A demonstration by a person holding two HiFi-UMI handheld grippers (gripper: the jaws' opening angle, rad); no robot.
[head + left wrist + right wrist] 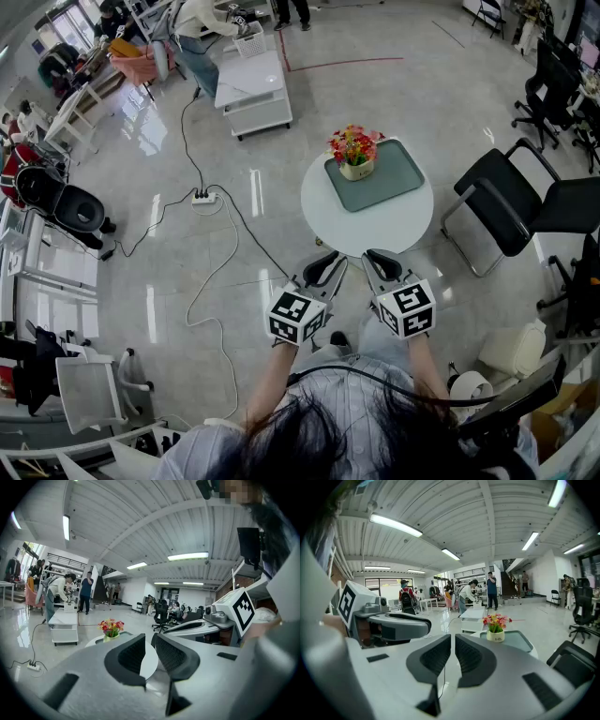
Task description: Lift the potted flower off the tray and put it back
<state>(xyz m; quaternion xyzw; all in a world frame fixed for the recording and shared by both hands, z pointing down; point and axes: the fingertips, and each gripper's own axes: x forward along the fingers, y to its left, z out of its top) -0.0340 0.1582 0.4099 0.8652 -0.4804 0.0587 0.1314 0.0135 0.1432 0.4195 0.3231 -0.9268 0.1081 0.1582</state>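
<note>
A glossy grey floor (pixel 281 169) spreads round a small round white desk (pixel 375 230), with a black chair (pixel 506 206) off the desk's right edge and a low white cabinet (pixel 251 89) farther back. A black cable (pixel 225 272) trails across the floor from a power strip (pixel 203 198). On the desk's far half lies a grey-green tray (pixel 394 178), its only load the potted flower (pixel 355 155), a cream pot of red and yellow blooms standing upright in the tray's far left corner. The left claw (pixel 328 265) and right claw (pixel 380 265) hang side by side just short of the desk's near edge, both clenched on nothing, well apart from the pot
</note>
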